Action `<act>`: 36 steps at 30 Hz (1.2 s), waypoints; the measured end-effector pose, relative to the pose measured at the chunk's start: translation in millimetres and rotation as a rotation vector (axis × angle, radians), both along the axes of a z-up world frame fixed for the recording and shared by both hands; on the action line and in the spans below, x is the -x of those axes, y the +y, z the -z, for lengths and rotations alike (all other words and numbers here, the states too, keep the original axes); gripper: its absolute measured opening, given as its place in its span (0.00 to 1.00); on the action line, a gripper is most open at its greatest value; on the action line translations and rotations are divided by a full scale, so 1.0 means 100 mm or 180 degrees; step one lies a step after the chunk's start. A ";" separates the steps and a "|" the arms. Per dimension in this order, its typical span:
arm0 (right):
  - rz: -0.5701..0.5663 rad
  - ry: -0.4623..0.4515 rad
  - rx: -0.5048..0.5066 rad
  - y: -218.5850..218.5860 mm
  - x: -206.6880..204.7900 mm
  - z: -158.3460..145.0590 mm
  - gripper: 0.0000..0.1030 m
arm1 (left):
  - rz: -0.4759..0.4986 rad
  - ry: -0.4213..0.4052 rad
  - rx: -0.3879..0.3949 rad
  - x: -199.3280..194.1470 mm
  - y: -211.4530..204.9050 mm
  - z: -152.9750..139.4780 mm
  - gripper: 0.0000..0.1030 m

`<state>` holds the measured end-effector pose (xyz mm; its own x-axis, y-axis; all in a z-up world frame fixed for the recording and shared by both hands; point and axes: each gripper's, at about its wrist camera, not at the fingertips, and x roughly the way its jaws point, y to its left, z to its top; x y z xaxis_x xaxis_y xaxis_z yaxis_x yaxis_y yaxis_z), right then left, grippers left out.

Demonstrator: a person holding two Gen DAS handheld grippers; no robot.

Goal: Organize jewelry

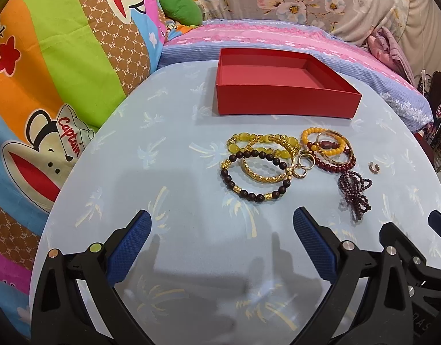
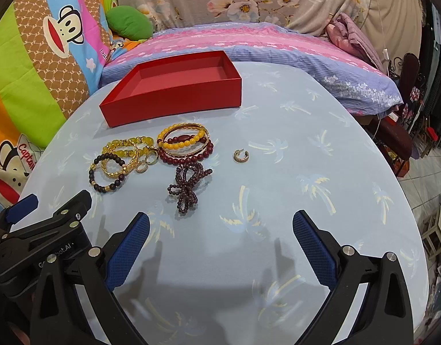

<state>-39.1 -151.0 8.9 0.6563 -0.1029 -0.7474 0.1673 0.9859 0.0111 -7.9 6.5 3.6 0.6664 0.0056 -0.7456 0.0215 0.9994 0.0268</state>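
Your left gripper [image 1: 222, 224] hovers over the blue palm-print surface [image 1: 168, 149] with its fingers spread wide, holding nothing. Ahead lie the empty red box [image 1: 281, 86], then the tangled pile of bracelets [image 1: 278, 158], the dark red bead strand [image 2: 189, 187] and the small gold ring [image 2: 241, 155], apart. Your right gripper [image 2: 220, 224] is likewise wide open and empty

box [image 1: 283, 102] behind bracelets [image 1: 258, 169], ring [image 1: 374, 167] right of them
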 end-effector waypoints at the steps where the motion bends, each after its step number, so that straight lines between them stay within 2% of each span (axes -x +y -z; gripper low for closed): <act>1: -0.0003 0.0001 -0.0001 -0.01 0.00 0.00 0.93 | 0.0002 -0.0008 -0.0009 0.00 0.00 0.00 0.92; 36: 0.0001 0.0012 -0.0021 -0.03 0.02 0.02 0.93 | 0.0022 0.0026 -0.0010 -0.02 -0.03 0.03 0.92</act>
<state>-40.8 -154.1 7.3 0.6535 -0.0981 -0.7506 0.1675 0.9857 0.0170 -5.4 3.5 0.4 0.6602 0.0034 -0.7510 0.0285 0.9992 0.0297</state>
